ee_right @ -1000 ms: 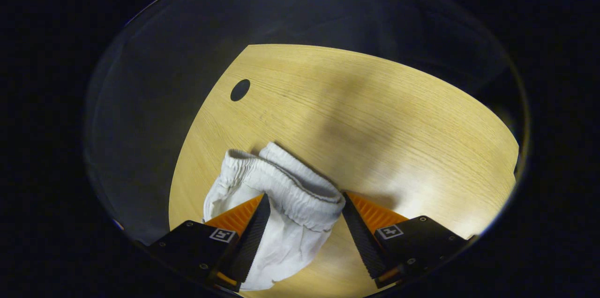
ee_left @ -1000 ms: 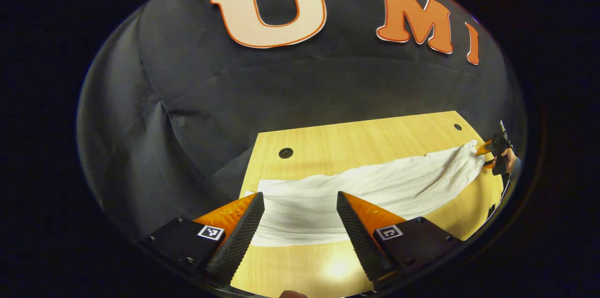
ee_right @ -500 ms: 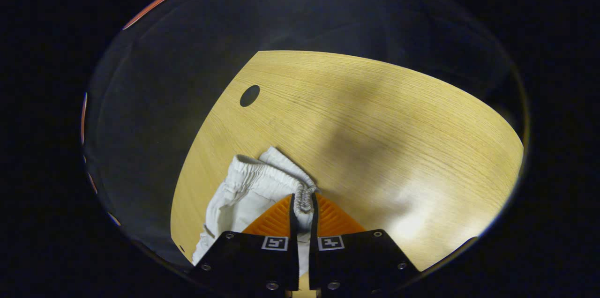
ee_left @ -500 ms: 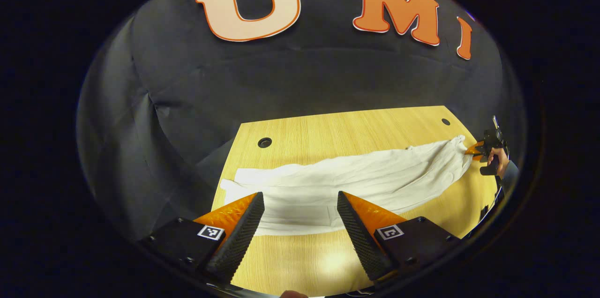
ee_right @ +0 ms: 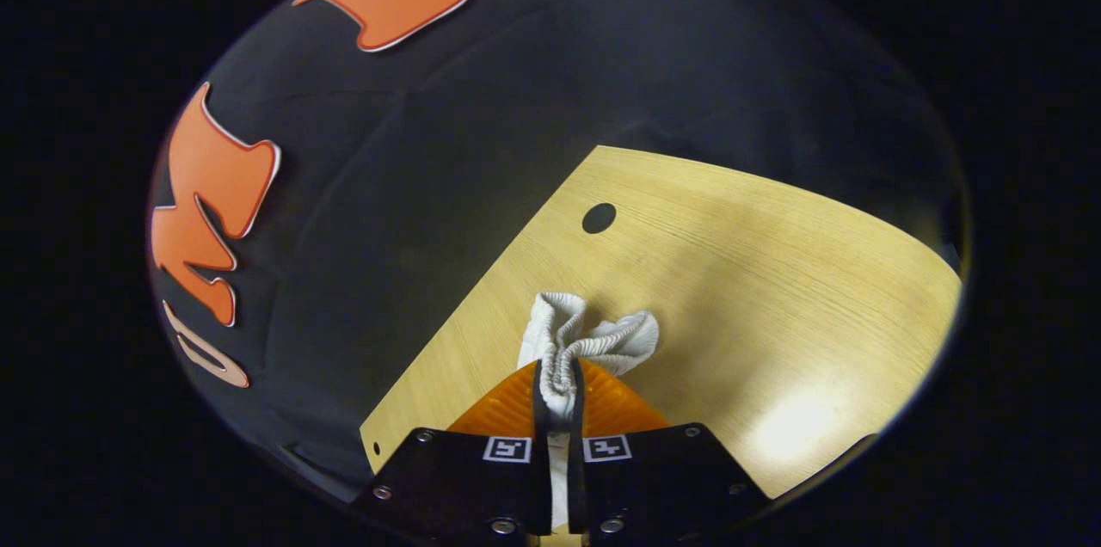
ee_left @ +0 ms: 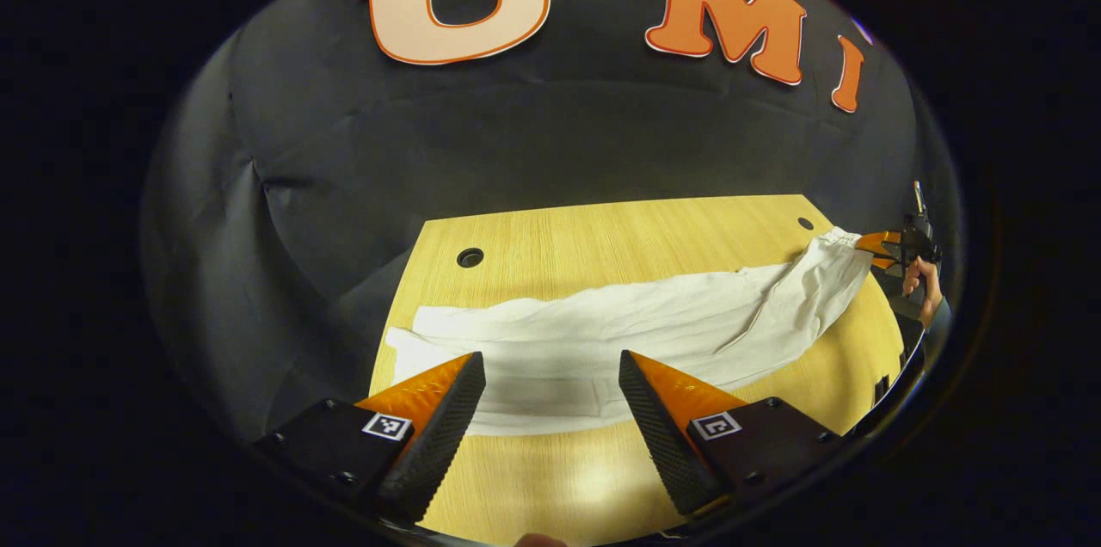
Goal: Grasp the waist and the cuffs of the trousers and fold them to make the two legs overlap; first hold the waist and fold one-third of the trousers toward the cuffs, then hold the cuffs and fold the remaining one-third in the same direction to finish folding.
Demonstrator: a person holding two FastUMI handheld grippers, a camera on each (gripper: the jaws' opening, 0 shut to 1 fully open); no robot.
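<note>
Nearest, the left gripper (ee_left: 550, 409) hovers with its fingers spread wide, released, above the cuff end of the white trousers (ee_left: 619, 336), touching nothing. From there the trousers stretch lengthwise across the wooden surface (ee_left: 602, 242), creased along the legs, with the waist end raised slightly at the far corner. At that end the right gripper (ee_right: 557, 379) is clenched on the gathered elastic waistband (ee_right: 593, 341), both fingers pressing the bunched fabric between them; a hand (ee_left: 922, 282) holds this gripper at the surface's edge. Two round holes (ee_left: 470, 257) pierce the surface near its back edge.
</note>
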